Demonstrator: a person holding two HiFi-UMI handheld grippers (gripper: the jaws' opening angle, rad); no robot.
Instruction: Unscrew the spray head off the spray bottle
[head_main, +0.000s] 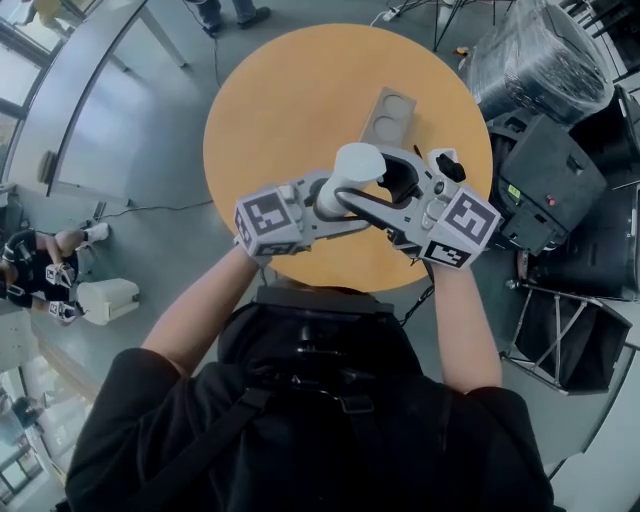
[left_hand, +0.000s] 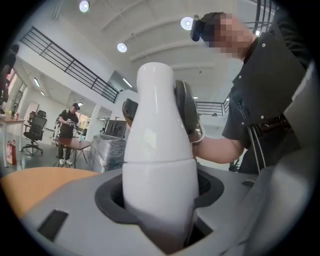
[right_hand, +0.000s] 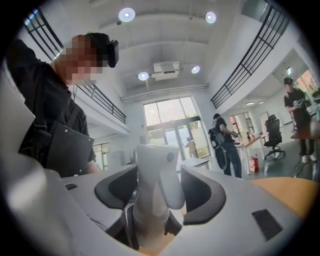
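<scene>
A white spray bottle (head_main: 332, 200) is held upright over the round orange table (head_main: 270, 110). My left gripper (head_main: 322, 203) comes in from the left, and in the left gripper view its pads press on the bottle's wide body (left_hand: 160, 170), so it is shut on it. My right gripper (head_main: 388, 188) reaches in from the right at the level of the spray head (head_main: 358, 160). In the right gripper view the spray head (right_hand: 152, 170), trigger facing the camera, stands between the dark pads (right_hand: 202, 192). A slit of background shows beside the right pad, so the right gripper (right_hand: 159, 194) is open.
A grey tray with two round wells (head_main: 388, 115) lies on the table behind the bottle. Black cases (head_main: 545, 175) and a plastic-wrapped bundle (head_main: 540, 50) crowd the floor at the right. Another person (head_main: 40, 270) and a white device (head_main: 105, 298) are at the left.
</scene>
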